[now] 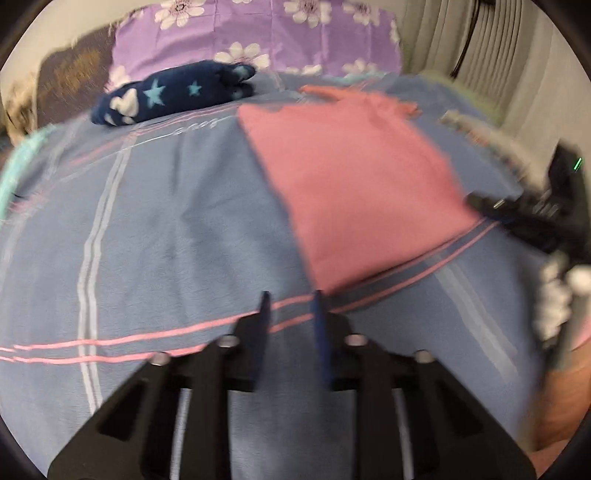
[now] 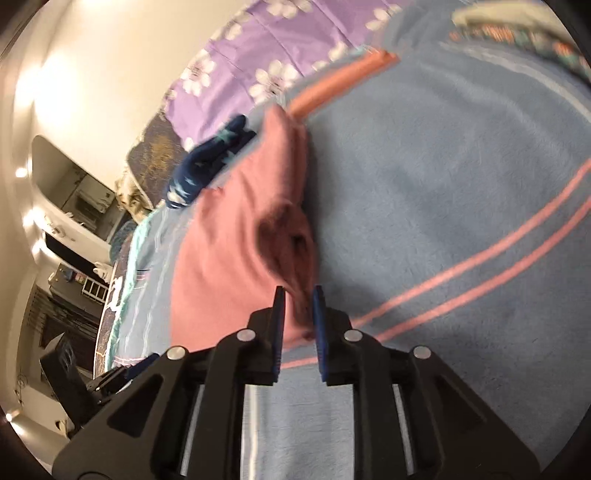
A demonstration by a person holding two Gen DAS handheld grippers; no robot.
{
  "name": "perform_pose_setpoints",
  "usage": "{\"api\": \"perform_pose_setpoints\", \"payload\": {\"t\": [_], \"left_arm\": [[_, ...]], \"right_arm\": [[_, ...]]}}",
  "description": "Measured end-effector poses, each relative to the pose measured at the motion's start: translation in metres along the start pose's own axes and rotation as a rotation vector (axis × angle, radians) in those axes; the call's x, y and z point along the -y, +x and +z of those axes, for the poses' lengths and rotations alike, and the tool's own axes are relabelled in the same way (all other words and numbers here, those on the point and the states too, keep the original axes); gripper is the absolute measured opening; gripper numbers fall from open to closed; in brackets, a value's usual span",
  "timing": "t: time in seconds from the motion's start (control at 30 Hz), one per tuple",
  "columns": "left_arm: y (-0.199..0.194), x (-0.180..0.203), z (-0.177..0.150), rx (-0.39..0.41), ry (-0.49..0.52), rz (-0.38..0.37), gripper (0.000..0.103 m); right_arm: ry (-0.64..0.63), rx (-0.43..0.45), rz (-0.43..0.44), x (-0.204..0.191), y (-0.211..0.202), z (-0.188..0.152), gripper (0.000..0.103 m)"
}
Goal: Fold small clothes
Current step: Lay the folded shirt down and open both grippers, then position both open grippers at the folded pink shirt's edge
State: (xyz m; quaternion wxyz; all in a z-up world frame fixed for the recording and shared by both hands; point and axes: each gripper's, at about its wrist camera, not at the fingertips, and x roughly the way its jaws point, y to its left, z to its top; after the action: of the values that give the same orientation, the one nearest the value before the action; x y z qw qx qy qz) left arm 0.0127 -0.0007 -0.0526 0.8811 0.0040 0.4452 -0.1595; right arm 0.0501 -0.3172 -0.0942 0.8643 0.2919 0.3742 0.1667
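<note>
A pink garment (image 1: 354, 184) lies folded into a rough rectangle on the bed, spread over a blue bedsheet (image 1: 166, 229) crossed by pink and white stripes. Further back on the same sheet, well apart from the pink piece, sits a navy bundle (image 1: 173, 94) printed with pale stars and a heart, just in front of a purple flowered pillow (image 1: 258, 33).

The left gripper (image 1: 291, 297) hangs over bare sheet just beside the near corner of the pink garment. Its fingers (image 1: 264, 310) stand a narrow gap apart with only the striped sheet showing between them; they hold nothing.

The right gripper (image 2: 298, 291) is at the garment's other near edge, where the cloth bunches into a small puckered fold. Its fingers (image 2: 277, 306) are also a narrow gap apart, and a tongue of pink fabric lies between them. The cloth looks slack there, and the pads do not appear to press it, though the view is blurred.

In the left wrist view the right gripper's black body (image 1: 532, 210) shows at the far right edge of the garment. Pale curtains (image 1: 491, 55) hang behind the bed.
</note>
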Motion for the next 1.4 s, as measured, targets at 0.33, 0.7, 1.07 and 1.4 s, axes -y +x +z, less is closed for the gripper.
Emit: {"api": "perform_pose_setpoints", "payload": {"t": [0.33, 0.7, 1.07, 1.4], "left_arm": [[0.066, 0.030, 0.014, 0.009, 0.120, 0.020, 0.015], [0.038, 0.025, 0.050, 0.085, 0.088, -0.043, 0.021], [0.083, 0.020, 0.079, 0.057, 0.064, -0.049, 0.032], [0.087, 0.021, 0.064, 0.101, 0.124, -0.013, 0.033]], "right_arm": [[-0.106, -0.067, -0.111, -0.002, 0.050, -0.008, 0.000], [-0.219, 0.006, -0.050, -0.037, 0.018, 0.050, 0.027], [-0.334, -0.037, -0.177, -0.028, 0.109, 0.142, 0.053], [-0.294, 0.010, -0.116, -0.014, 0.122, 0.153, 0.005]]}}
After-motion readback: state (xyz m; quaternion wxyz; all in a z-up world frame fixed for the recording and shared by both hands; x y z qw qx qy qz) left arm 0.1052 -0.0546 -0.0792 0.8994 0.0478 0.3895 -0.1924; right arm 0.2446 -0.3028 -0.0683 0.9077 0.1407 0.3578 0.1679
